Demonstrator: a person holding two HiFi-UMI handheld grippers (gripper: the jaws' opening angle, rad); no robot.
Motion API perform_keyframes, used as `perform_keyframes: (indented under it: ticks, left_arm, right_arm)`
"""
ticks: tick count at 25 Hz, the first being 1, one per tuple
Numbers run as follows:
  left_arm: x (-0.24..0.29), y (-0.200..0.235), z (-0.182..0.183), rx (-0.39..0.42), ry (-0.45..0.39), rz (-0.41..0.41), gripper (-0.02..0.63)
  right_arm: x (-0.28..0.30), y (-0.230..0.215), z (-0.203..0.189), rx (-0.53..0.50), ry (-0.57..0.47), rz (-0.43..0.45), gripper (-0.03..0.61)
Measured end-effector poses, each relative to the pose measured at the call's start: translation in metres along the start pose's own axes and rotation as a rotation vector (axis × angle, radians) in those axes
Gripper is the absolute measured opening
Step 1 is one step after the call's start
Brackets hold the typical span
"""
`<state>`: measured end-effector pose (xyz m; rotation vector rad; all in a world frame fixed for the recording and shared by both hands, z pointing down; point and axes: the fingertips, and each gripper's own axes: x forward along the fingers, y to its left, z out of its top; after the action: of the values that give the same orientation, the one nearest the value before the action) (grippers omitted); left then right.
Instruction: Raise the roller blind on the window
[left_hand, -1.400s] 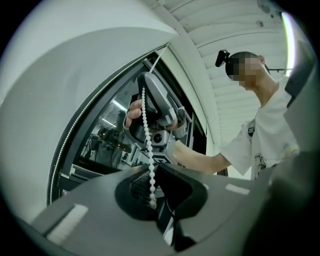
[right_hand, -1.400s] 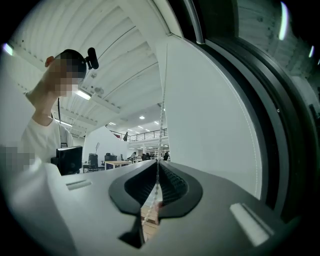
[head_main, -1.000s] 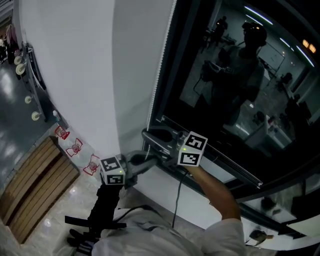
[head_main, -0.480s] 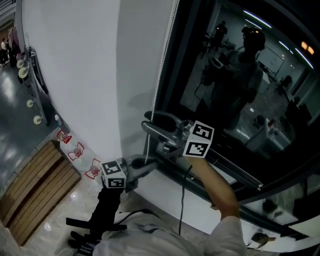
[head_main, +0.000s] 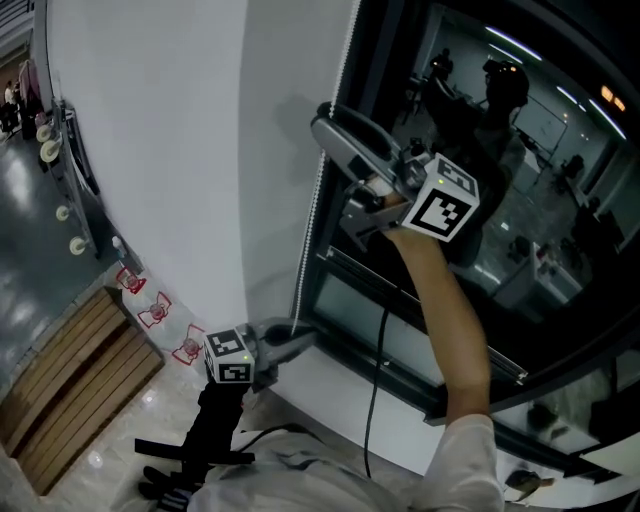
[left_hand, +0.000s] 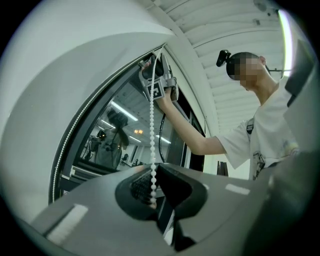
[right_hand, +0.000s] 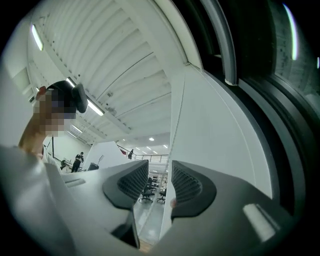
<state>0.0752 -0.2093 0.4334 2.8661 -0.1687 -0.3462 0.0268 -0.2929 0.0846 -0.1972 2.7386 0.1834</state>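
Observation:
A white bead chain (head_main: 316, 195) hangs down the left edge of the dark window (head_main: 540, 180). My left gripper (head_main: 298, 338) sits low by the sill, shut on the chain's lower part; in the left gripper view the chain (left_hand: 152, 130) runs straight up from between the pads of that gripper (left_hand: 152, 194). My right gripper (head_main: 330, 135) is held high beside the chain on an outstretched arm, and it also shows above in the left gripper view (left_hand: 154, 80). Seen in its own view, the right gripper (right_hand: 160, 186) stands open with nothing pressed between the pads. I cannot make out the blind's fabric.
A white wall (head_main: 170, 150) lies left of the window. The window frame and white sill (head_main: 400, 385) run across below my right arm. Down on the floor are wooden slats (head_main: 70, 370) and small red-and-white items (head_main: 155, 310). The glass reflects a person.
My right gripper has opened and risen from sill level to well up beside the chain. The left gripper has stayed low, shut on the chain.

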Motion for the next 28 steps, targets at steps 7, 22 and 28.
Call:
perform_keyframes:
  ticks: [7,22,28]
  left_arm:
    - [-0.002,0.005,0.000,0.005,-0.008,0.013,0.000]
    - [-0.007,0.010,0.001,-0.007,-0.019,0.031,0.000]
    - [-0.004,0.009,0.000,-0.018,-0.019,0.032,0.000]
  right_arm:
    - [0.028,0.000,0.060,-0.095,-0.030,0.032,0.120]
    - [0.033,-0.015,0.100,-0.022,-0.140,-0.042,0.014]
    - [0.027,-0.009,0.090,0.007,-0.163,-0.044,0.012]
